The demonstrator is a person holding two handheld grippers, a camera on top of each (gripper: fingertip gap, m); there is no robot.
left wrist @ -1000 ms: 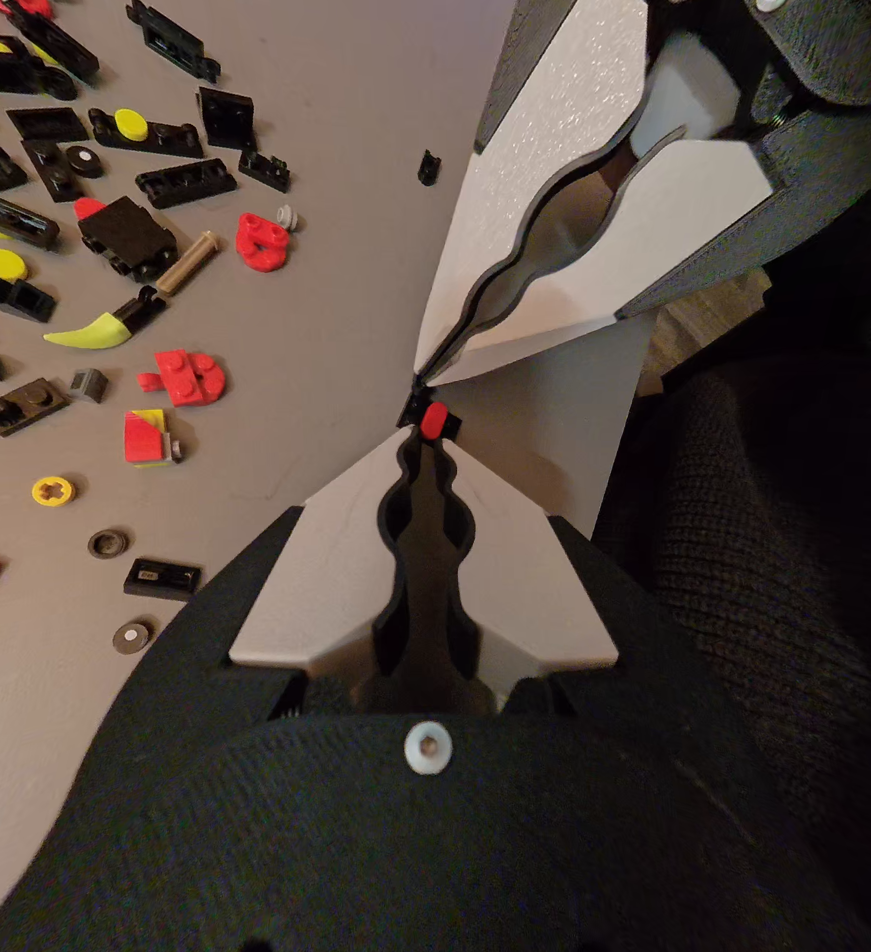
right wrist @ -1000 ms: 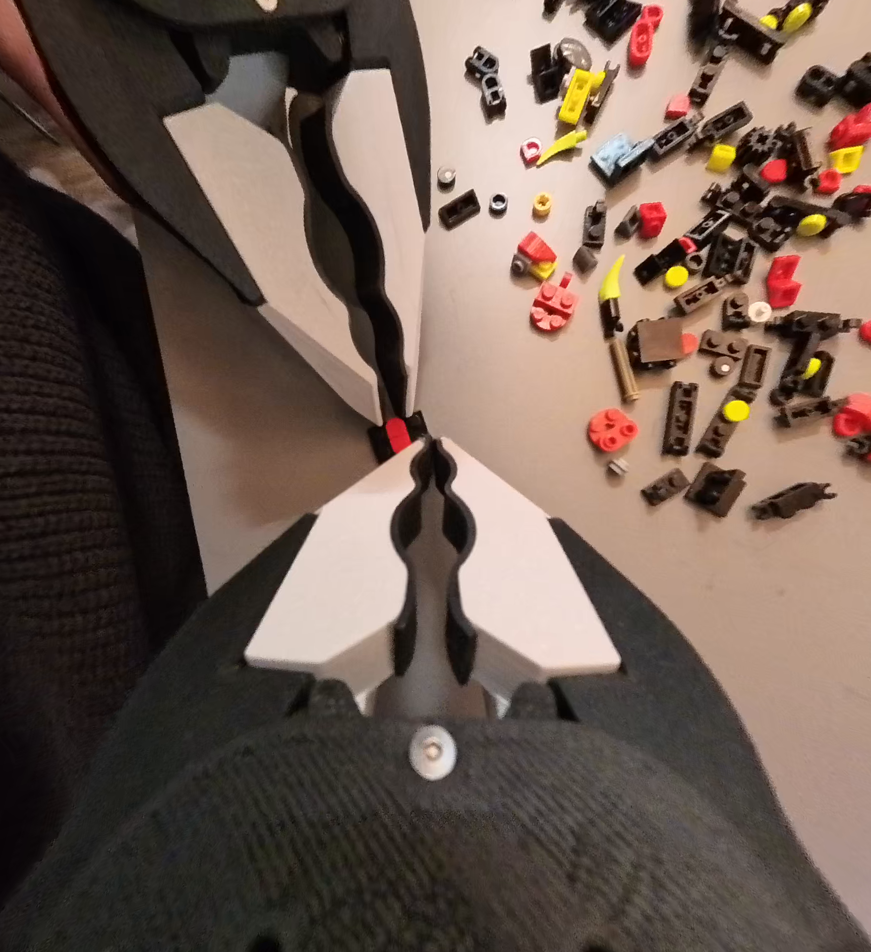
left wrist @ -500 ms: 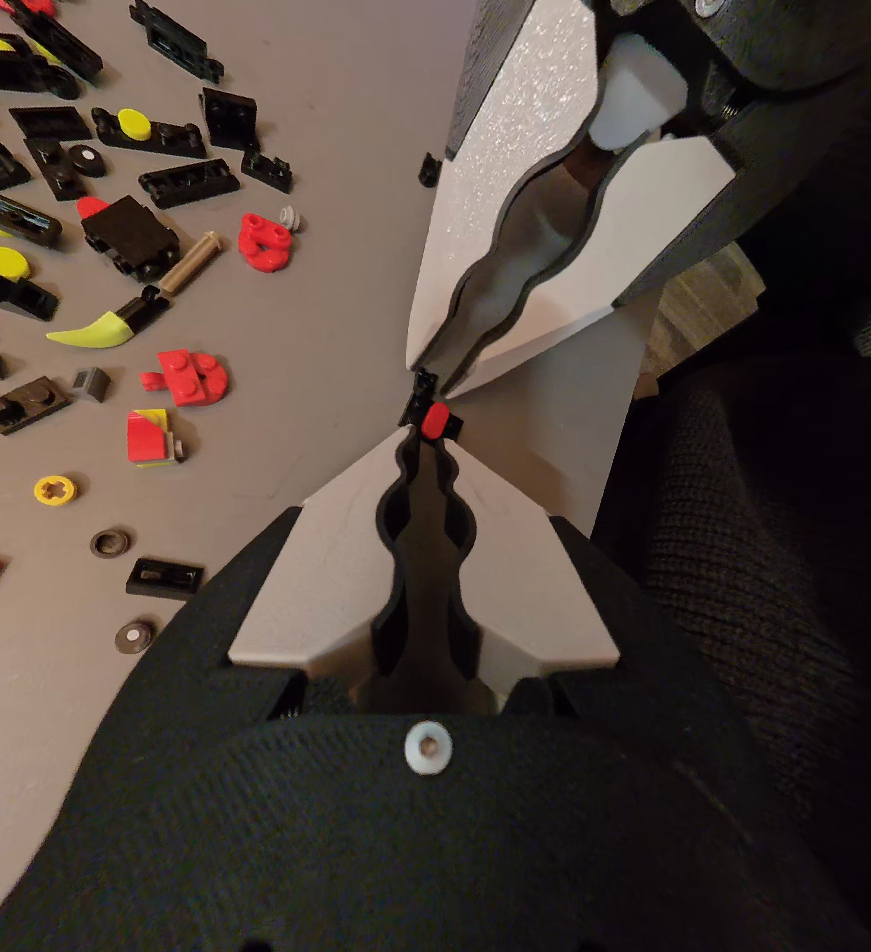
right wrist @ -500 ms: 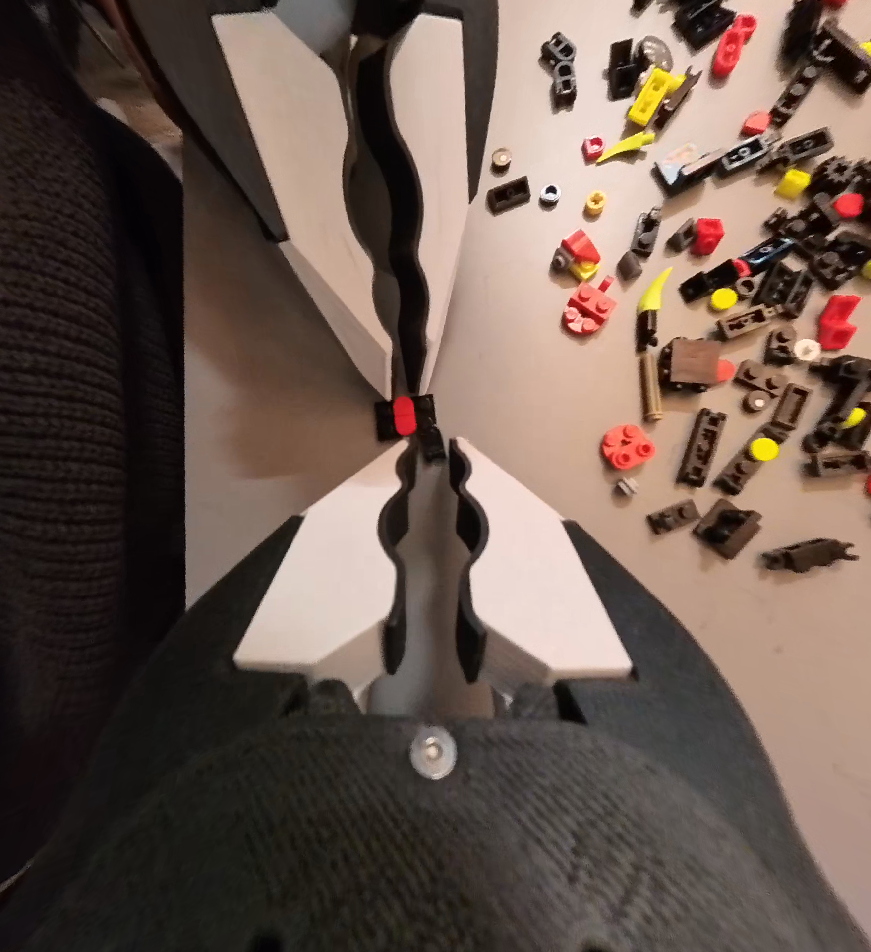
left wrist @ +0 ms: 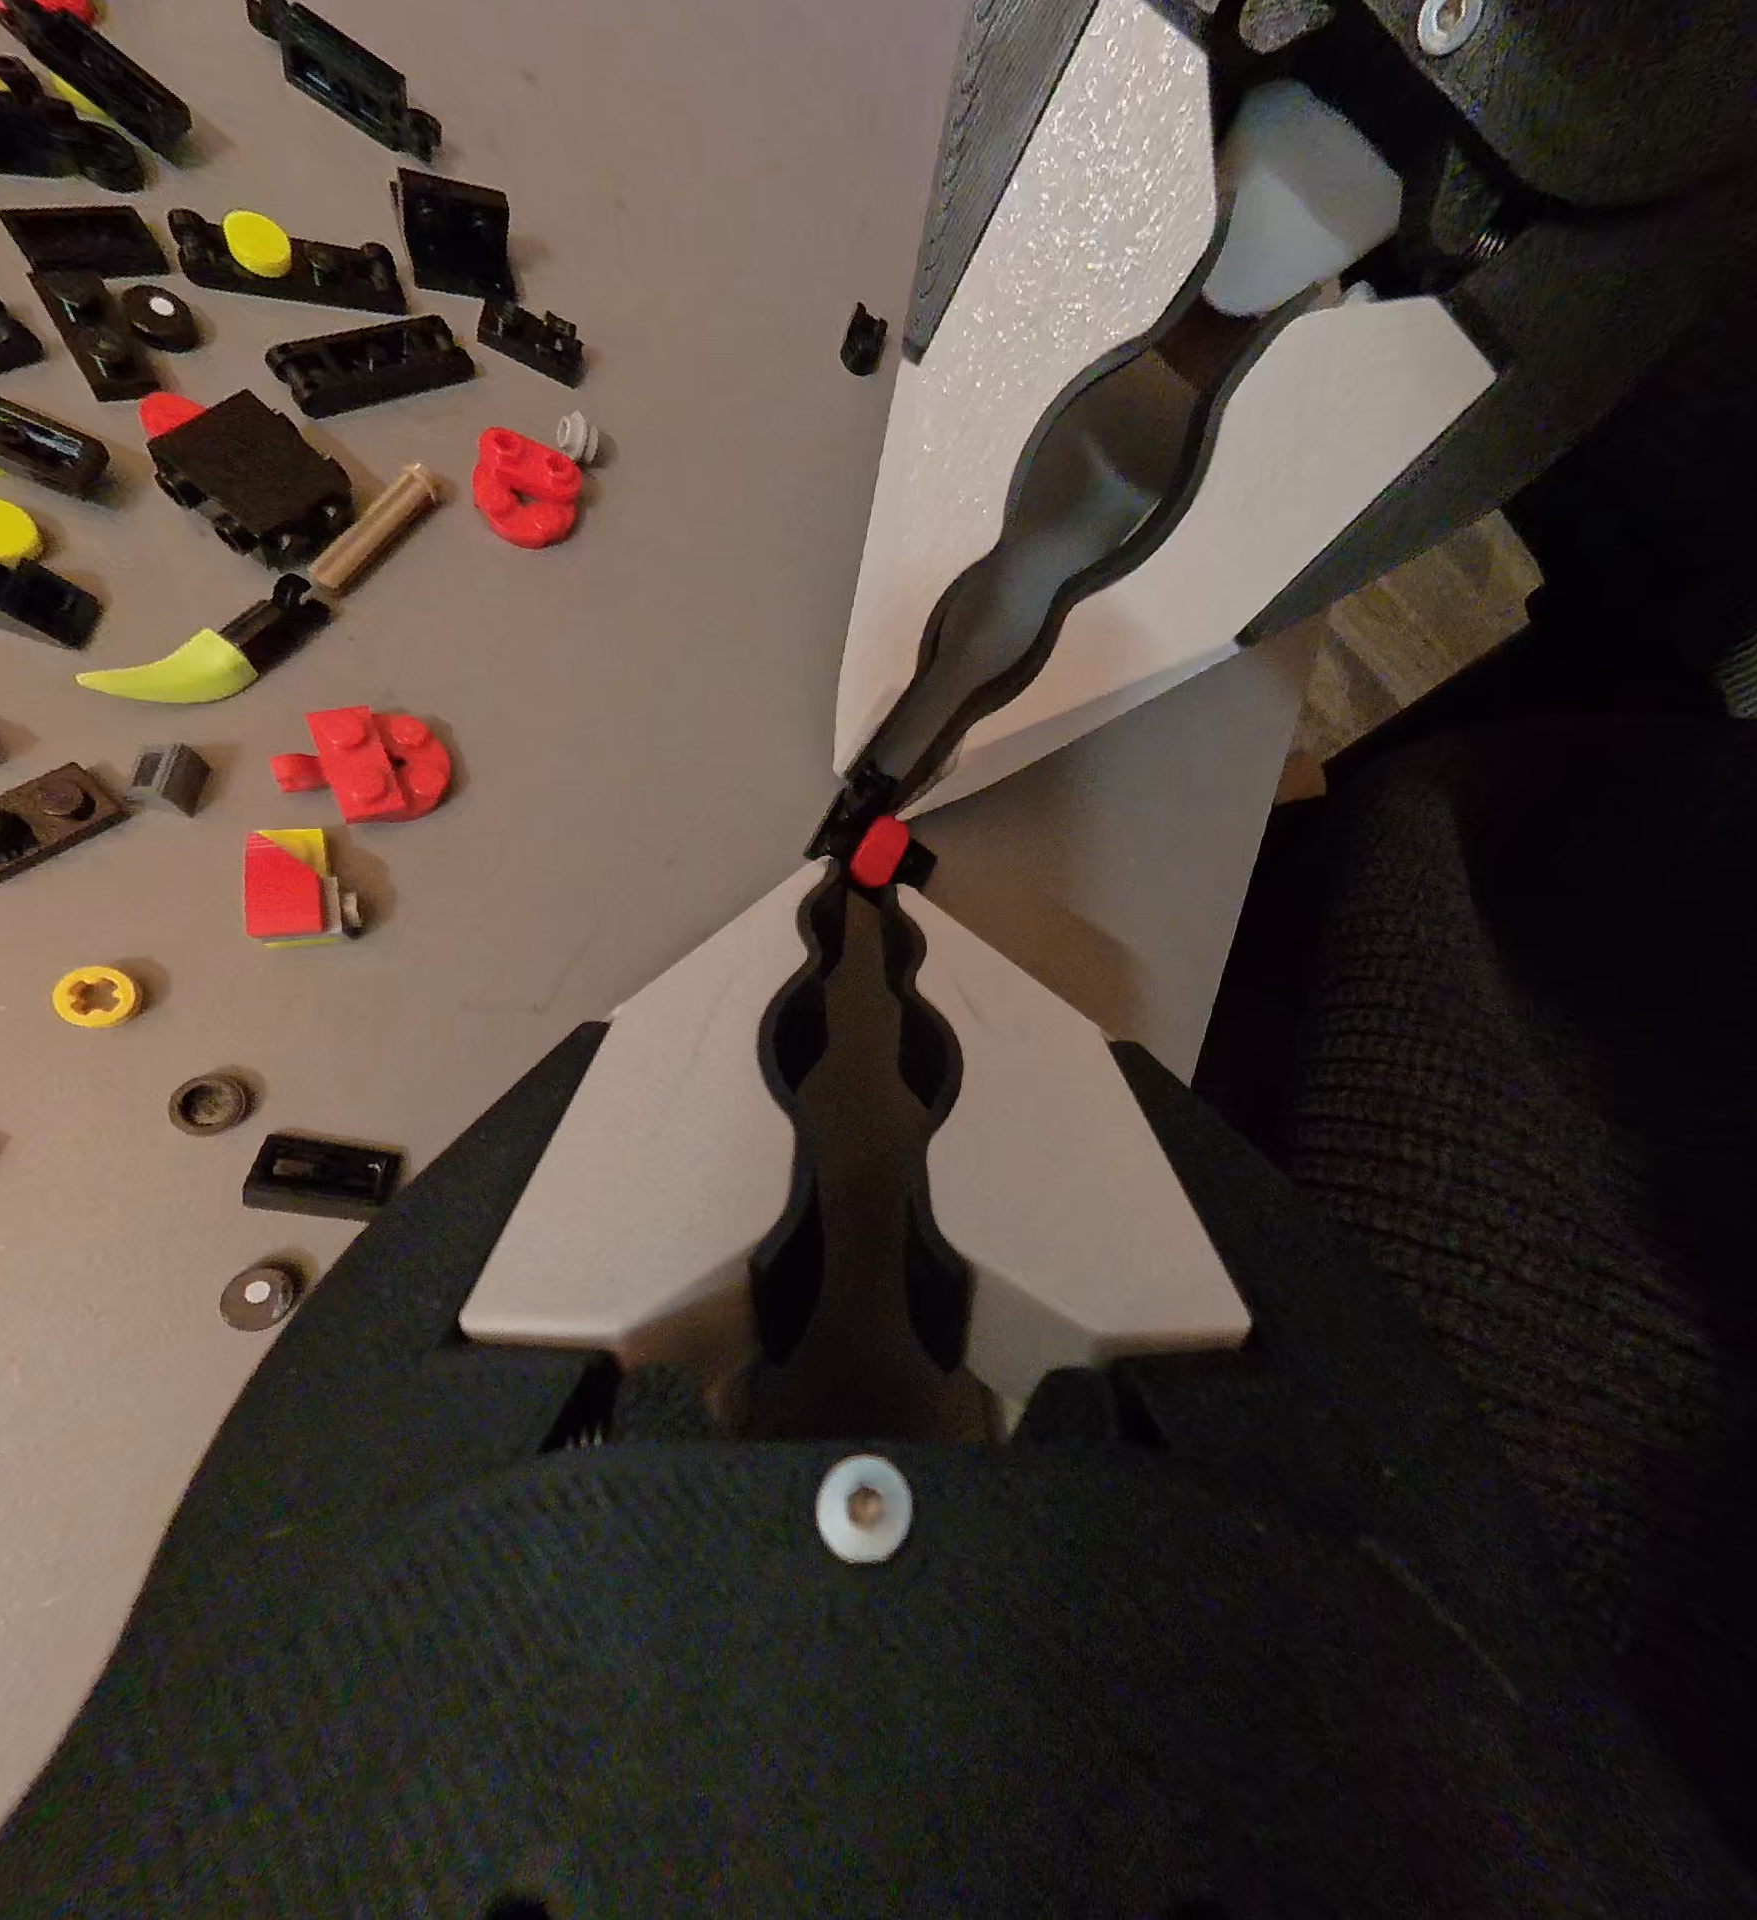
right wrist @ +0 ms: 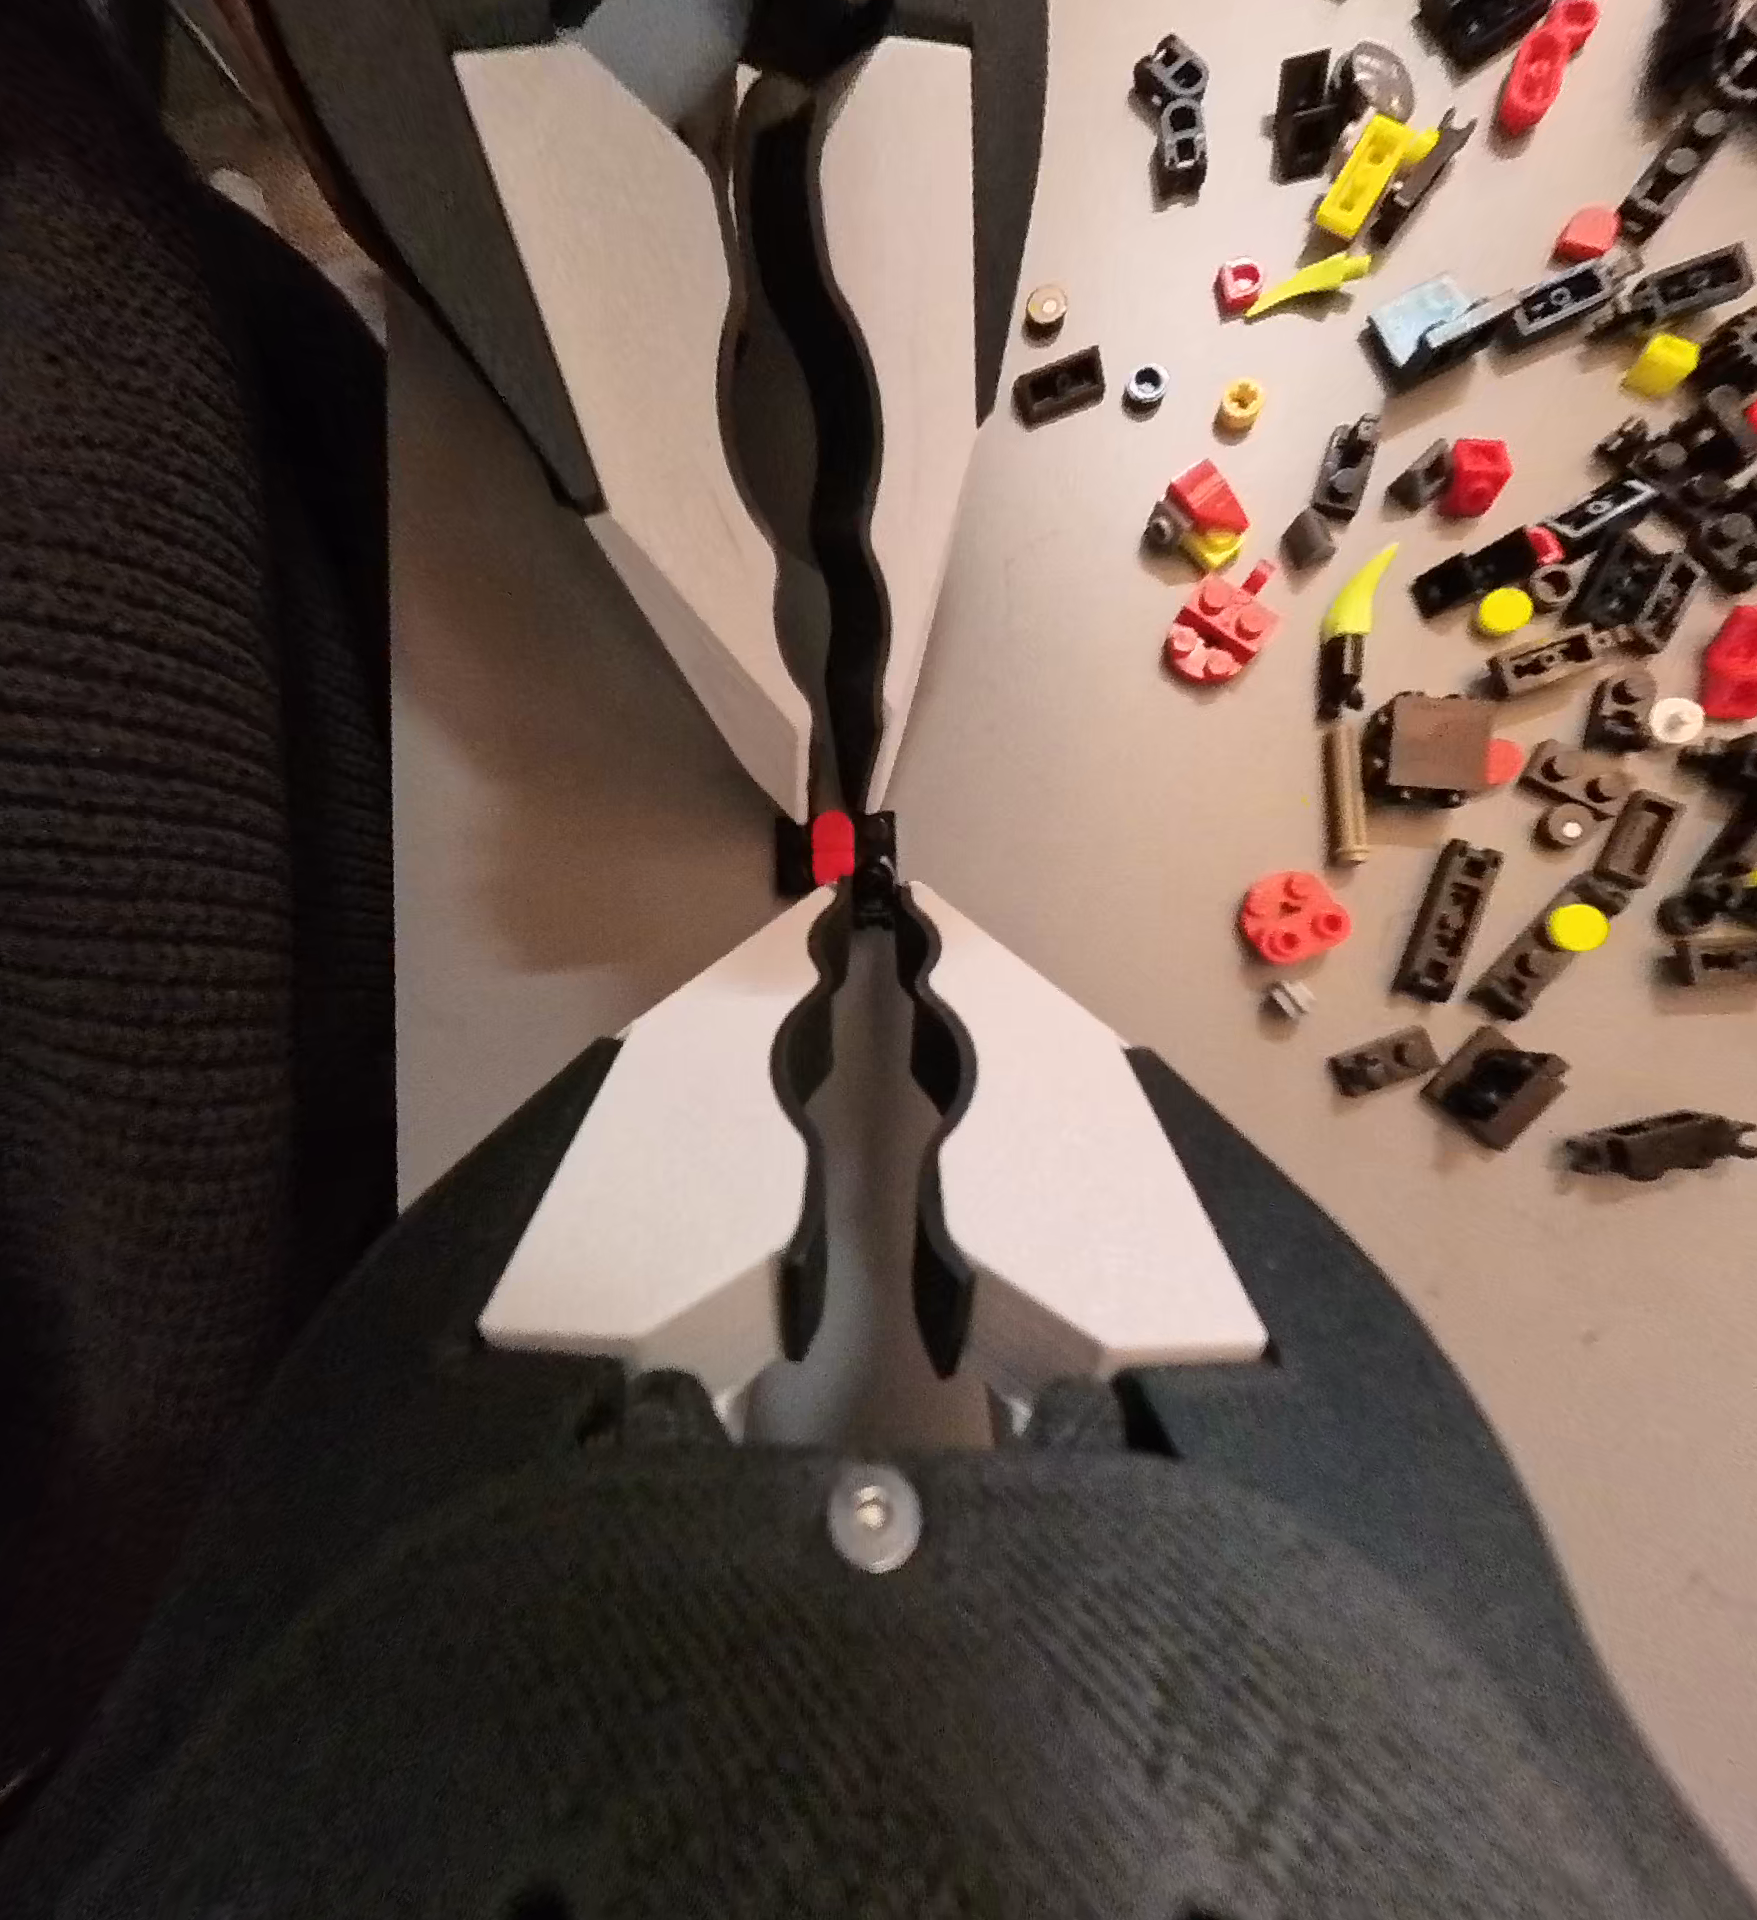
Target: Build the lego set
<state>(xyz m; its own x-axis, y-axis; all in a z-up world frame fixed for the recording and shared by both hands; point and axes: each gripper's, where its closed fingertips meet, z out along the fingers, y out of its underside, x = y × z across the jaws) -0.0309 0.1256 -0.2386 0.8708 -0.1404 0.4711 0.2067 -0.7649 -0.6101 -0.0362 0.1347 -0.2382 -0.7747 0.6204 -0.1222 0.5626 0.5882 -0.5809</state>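
Observation:
My left gripper is shut on a small black plate that carries a red rounded piece. It holds them above the grey table's near edge. My right gripper meets it tip to tip and is shut on a small black clip piece that touches the plate. In the right wrist view the left gripper comes down from the top, with the red piece just below its tips. In the left wrist view the right gripper reaches in from the upper right.
Several loose black, red and yellow bricks lie spread on the table, among them a red round plate, a yellow-green claw and a black flat plate. A person's dark knitted garment lies just beyond the table edge. Only a small space, under 4 cm, lies between the two pairs of fingers.
My right gripper opened half a second ago and has come together again on the small black clip piece. My left gripper has kept its hold on the black plate.

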